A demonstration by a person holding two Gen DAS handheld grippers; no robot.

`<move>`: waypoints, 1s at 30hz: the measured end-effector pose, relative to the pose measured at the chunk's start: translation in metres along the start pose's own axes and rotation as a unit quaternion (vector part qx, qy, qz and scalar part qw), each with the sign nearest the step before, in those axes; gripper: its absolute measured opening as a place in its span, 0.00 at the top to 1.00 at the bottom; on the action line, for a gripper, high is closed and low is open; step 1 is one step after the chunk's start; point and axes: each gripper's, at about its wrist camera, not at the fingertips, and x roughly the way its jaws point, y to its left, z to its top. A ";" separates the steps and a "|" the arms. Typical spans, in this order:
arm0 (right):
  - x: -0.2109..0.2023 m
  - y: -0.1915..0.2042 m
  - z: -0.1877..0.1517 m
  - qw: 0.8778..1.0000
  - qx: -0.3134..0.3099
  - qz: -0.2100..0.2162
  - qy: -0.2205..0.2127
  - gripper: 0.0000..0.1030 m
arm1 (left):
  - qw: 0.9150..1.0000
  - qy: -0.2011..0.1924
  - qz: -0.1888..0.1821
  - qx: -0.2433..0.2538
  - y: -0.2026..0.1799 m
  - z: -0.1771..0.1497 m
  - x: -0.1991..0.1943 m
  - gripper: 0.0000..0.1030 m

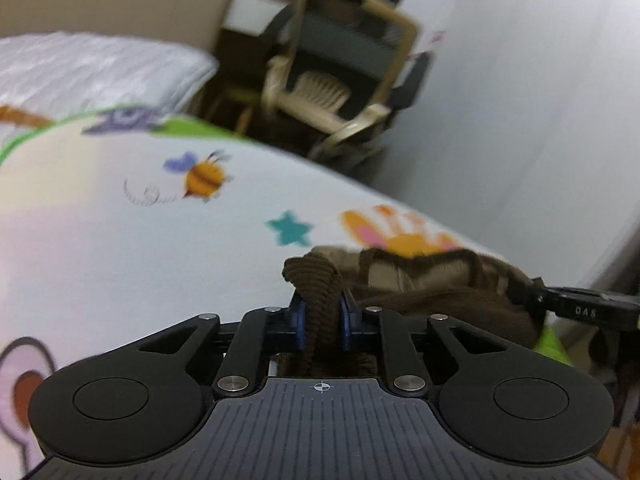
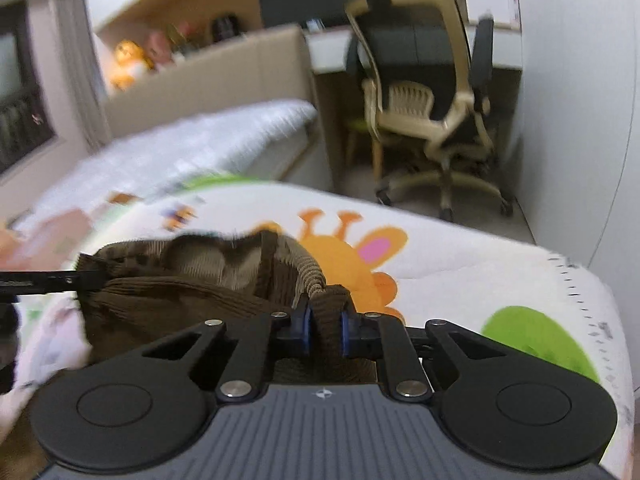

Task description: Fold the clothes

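A brown corduroy garment (image 1: 436,300) hangs between my two grippers above a white play mat (image 1: 140,248) printed with cartoon animals. My left gripper (image 1: 323,316) is shut on one ribbed edge of it. My right gripper (image 2: 325,326) is shut on the other edge of the garment (image 2: 180,292). The right gripper also shows at the right of the left wrist view (image 1: 536,298), gripping the cloth. The left gripper shows at the left of the right wrist view (image 2: 86,278). The garment's lighter inner side faces up between them.
A beige office chair (image 2: 424,116) stands past the mat's far edge beside a white wall (image 2: 572,80). A bed with a white quilted cover (image 2: 208,140) and a beige headboard lies at the back left. The mat (image 2: 480,276) ends at the right.
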 end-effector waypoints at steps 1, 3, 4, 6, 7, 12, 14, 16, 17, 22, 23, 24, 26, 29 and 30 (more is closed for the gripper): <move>-0.020 0.005 -0.006 1.000 -0.010 0.003 -0.007 0.87 | 1.000 -0.004 -0.014 0.009 -0.005 -0.001 -0.016 0.84; -0.054 0.014 -0.024 1.000 -0.022 0.006 -0.009 0.87 | 0.999 -0.011 -0.034 0.040 -0.017 -0.011 -0.052 0.84; -0.068 0.017 -0.035 1.000 -0.025 0.008 -0.006 0.88 | 0.998 -0.010 -0.041 0.051 -0.022 -0.018 -0.067 0.84; -0.084 0.021 -0.061 0.999 -0.029 0.005 0.013 0.87 | 0.997 0.002 -0.051 0.063 -0.029 -0.034 -0.089 0.84; -0.091 0.023 -0.074 0.999 -0.031 0.003 0.022 0.87 | 0.996 0.012 -0.055 0.068 -0.031 -0.046 -0.099 0.83; -0.110 0.025 -0.132 0.995 -0.055 -0.050 0.065 0.83 | 0.992 0.076 -0.062 0.077 -0.026 -0.095 -0.120 0.72; -0.117 0.027 -0.149 0.991 -0.073 -0.085 0.073 0.72 | 0.991 0.096 -0.064 0.064 -0.017 -0.109 -0.126 0.63; -0.129 0.020 -0.154 0.992 -0.055 -0.086 0.072 0.59 | 0.992 0.096 -0.080 0.034 -0.006 -0.114 -0.134 0.51; -0.137 0.016 -0.153 0.994 -0.041 -0.079 0.064 0.51 | 0.991 0.097 -0.087 0.019 0.000 -0.117 -0.139 0.43; -0.156 0.011 -0.126 1.000 0.021 -0.019 -0.005 0.26 | 0.988 0.063 -0.131 -0.048 0.016 -0.116 -0.157 0.22; -0.151 0.012 -0.119 0.999 0.031 -0.012 -0.013 0.24 | 0.986 0.056 -0.142 -0.066 0.018 -0.114 -0.157 0.19; -0.143 0.014 -0.115 0.999 0.039 -0.015 -0.017 0.24 | 0.984 0.053 -0.148 -0.079 0.018 -0.112 -0.154 0.17; -0.120 0.016 -0.110 0.998 0.055 -0.023 -0.015 0.24 | 0.982 0.045 -0.154 -0.098 0.017 -0.108 -0.143 0.13; -0.081 0.017 -0.107 0.997 0.076 -0.012 0.007 0.25 | 0.979 0.050 -0.142 -0.135 0.014 -0.107 -0.117 0.13; -0.068 0.020 -0.108 0.997 0.077 -0.006 0.015 0.43 | 0.978 0.054 -0.136 -0.146 0.013 -0.108 -0.109 0.14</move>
